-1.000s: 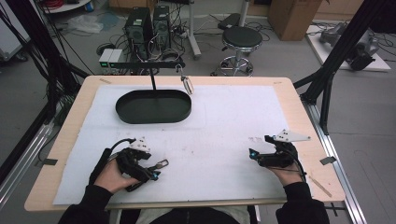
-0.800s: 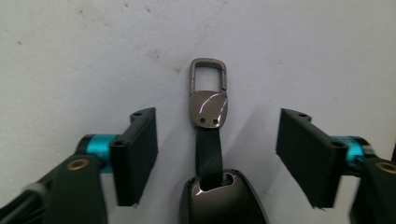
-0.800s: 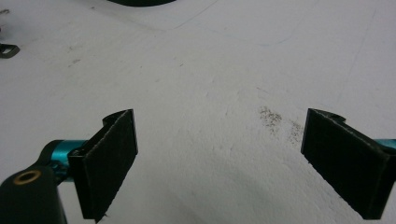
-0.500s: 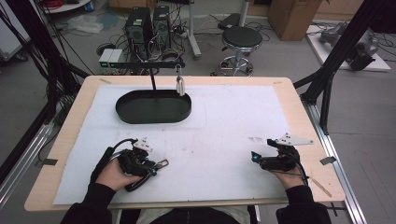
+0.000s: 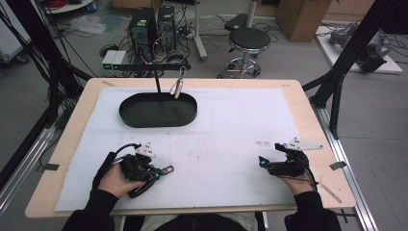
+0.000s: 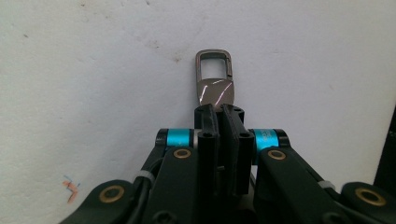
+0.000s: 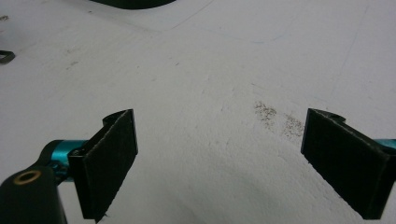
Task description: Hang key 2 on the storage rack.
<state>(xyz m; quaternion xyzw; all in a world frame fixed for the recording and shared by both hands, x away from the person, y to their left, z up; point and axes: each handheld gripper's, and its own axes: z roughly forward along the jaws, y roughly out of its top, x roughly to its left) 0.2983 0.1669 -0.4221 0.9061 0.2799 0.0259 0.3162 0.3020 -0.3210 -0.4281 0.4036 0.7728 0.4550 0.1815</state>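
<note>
A small grey metal snap clasp [image 6: 214, 79] lies on the white sheet, its loop end pointing away from my left gripper [image 6: 219, 112]. The jaws have just been closing and now pinch the clasp's flat end. From above, the left gripper [image 5: 156, 172] sits near the table's front left with the clasp [image 5: 167, 169] sticking out to the right. My right gripper [image 5: 262, 163] rests at the front right, and in its own view the right gripper [image 7: 219, 126] stands wide open over bare sheet with nothing between the pads.
A black oval tray [image 5: 130, 115] sits at the back left of the white sheet [image 5: 231, 125]. A thin black post [image 5: 157, 82] rises from it, and a second metal clasp [image 5: 177, 86] hangs from the bar above. Wooden table edges frame the sheet.
The left jaws went from open to shut around the clasp on the sheet. The hanging clasp over the tray has swung to the left. Both hands stayed in place.
</note>
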